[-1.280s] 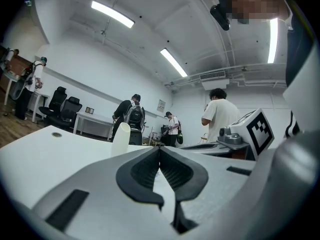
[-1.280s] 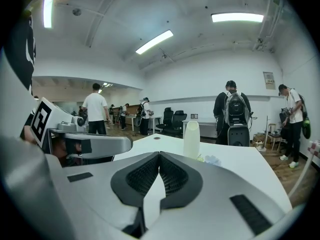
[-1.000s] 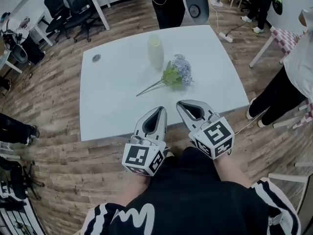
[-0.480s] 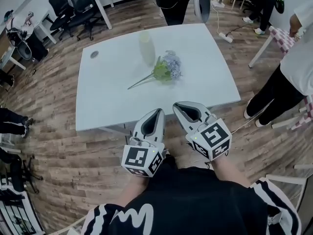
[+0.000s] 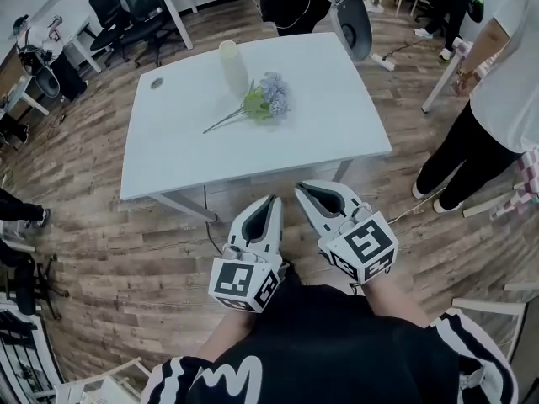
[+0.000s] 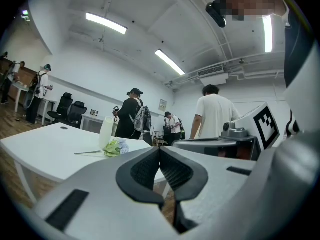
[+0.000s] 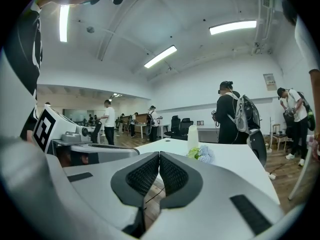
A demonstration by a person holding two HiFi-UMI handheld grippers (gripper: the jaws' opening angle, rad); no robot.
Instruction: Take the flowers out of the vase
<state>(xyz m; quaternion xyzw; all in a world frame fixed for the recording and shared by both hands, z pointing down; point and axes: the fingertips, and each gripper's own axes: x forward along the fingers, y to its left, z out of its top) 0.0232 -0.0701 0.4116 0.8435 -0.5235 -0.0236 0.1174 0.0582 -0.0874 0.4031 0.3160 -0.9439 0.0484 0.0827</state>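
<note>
- Head view: flowers [image 5: 266, 99] flat on bench [image 5: 328, 116], just beside upright vase [image 5: 232, 67], already out.
- Left gripper [image 5: 270, 200], right gripper [image 5: 303, 189]: fingers pressed together, empty, short of the bench.
- Best kept clear of the vase.

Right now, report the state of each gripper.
Left gripper: closed, jaws together, holding nothing.
Right gripper: closed, jaws together, holding nothing.

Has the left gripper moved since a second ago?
Yes. The left gripper has backed away from the table, off its near edge, now over the floor.
</note>
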